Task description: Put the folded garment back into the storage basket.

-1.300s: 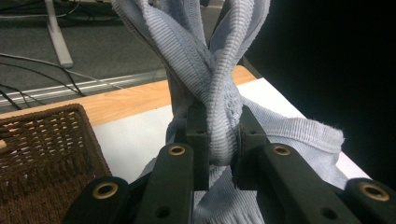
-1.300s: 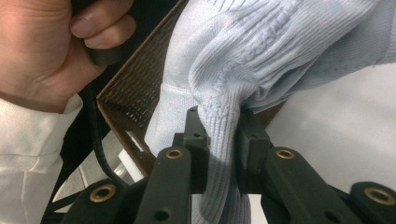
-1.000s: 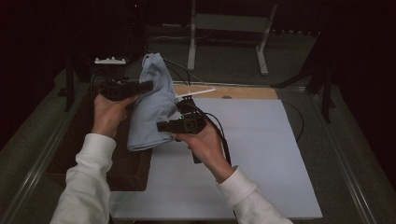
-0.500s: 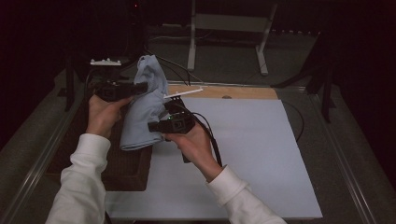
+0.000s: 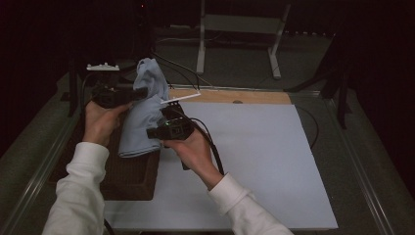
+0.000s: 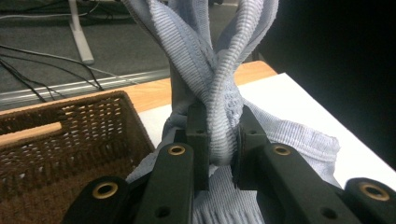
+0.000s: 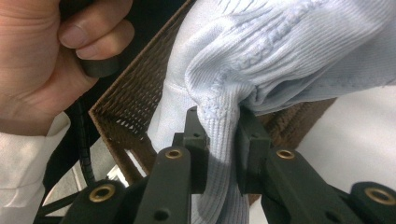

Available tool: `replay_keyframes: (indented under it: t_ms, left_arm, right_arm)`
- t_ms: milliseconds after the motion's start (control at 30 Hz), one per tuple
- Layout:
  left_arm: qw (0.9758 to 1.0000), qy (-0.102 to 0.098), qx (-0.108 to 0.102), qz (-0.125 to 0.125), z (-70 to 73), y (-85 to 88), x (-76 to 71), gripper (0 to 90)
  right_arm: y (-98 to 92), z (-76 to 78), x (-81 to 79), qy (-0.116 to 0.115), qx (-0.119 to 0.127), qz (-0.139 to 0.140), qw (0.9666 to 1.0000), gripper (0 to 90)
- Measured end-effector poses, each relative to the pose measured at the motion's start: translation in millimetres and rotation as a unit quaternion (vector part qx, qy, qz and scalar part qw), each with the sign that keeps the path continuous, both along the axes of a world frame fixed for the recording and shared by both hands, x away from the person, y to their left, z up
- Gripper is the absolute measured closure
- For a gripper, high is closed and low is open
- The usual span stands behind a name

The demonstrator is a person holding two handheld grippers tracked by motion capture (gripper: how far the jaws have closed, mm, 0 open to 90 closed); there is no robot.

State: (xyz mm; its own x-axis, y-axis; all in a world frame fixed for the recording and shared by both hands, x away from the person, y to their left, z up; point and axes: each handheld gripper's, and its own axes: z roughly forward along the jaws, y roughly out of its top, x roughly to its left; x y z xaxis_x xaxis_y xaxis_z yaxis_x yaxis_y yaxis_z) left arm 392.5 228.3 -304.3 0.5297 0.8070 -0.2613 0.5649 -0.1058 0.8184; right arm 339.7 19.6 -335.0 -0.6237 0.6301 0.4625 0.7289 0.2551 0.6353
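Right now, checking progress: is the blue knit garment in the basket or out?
Out: the blue knit garment hangs bunched above the wicker basket, pinched by the left gripper and right gripper.

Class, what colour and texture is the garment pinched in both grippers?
Pale blue ribbed knit garment, clearest in the left gripper view.

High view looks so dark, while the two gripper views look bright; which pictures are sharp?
High view: dim, black surroundings, white board brightest. Left gripper view: light blue knit garment crisp, background soft. Right gripper view: knit sharp, hand slightly blurred.
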Motion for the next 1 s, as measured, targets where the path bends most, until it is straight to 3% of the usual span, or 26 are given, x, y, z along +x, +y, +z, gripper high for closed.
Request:
replay_keyframes:
  t_ms: [567,733,1000]
  left_arm:
    - [0.9997,0.001,0.020,0.010,-10.7,15.5,-2.6,80.4]
    - [0.9992,0.006,0.036,0.018,-15.4,19.7,-3.4,80.4]
    - [0.9990,0.005,0.034,0.029,-19.7,29.1,-6.4,80.4]
  right_arm:
    - [25.7,-13.4,3.2,0.003,-0.005,0.009,0.9999,77.7]
    - [33.1,-18.6,3.6,0.006,-0.008,0.013,0.9999,77.6]
    - [44.6,-26.0,1.1,0.012,-0.004,0.015,0.9998,77.6]
